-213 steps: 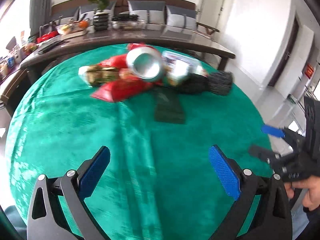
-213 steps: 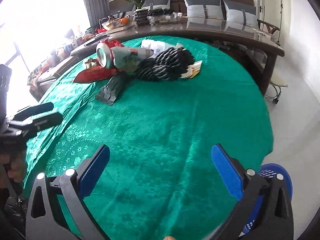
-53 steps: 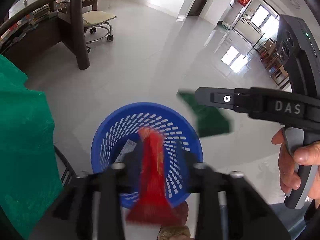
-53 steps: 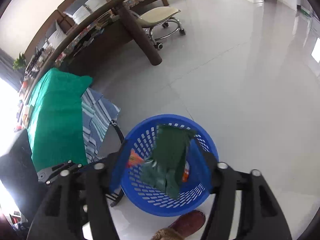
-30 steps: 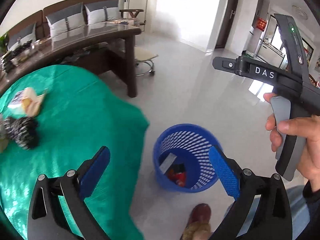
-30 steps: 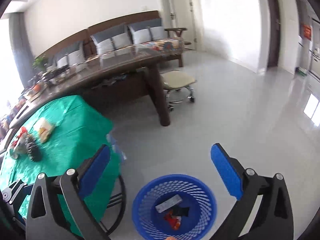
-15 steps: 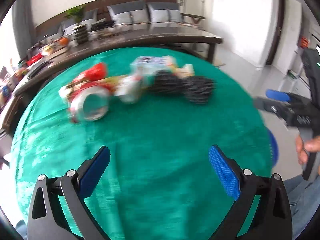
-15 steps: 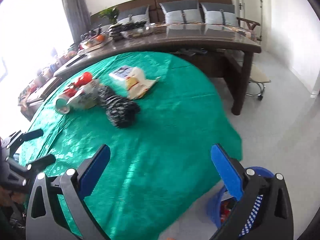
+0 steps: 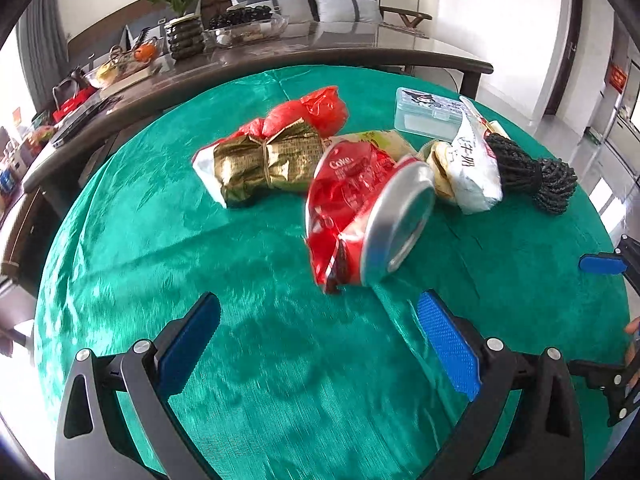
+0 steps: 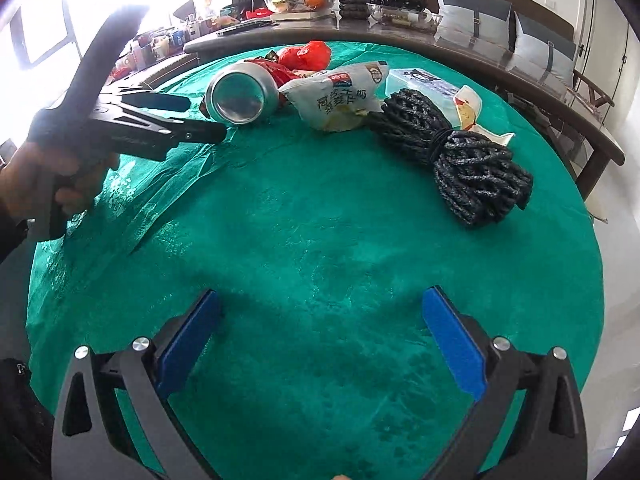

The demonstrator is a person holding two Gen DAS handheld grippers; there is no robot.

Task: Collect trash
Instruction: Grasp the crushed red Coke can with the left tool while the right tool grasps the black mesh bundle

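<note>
both grippers are empty with jaws spread wide: left gripper (image 9: 318,338) hovers over the green tablecloth (image 9: 160,208) just near of the crushed red cola can (image 9: 360,216), and right gripper (image 10: 320,334) hovers over bare cloth nearer the table's near edge. i read the step in hand as an approach for the next pickup, with the can the likely target for the left side. the remaining trash lies in a cluster across the far half of the table: the can on its side with its silver end facing the left camera, a gold foil packet (image 9: 260,164) touching it on the left, a red plastic bag (image 9: 308,112) behind that, a white snack bag (image 10: 340,96) to the right, then a black rope bundle (image 10: 452,152), and a clear plastic box (image 9: 428,116) at the far right. risk one: the can is round and dented, so a closing jaw that meets it off centre may roll it into the foil packet or squeeze it out of the pads. risk two: the items touch, so a wide approach may catch the snack bag along with the can. risk three: the cloth is loose and wrinkled, and a low fingertip may snag it and drag the whole cluster. the bin is not in view in either camera.
</note>
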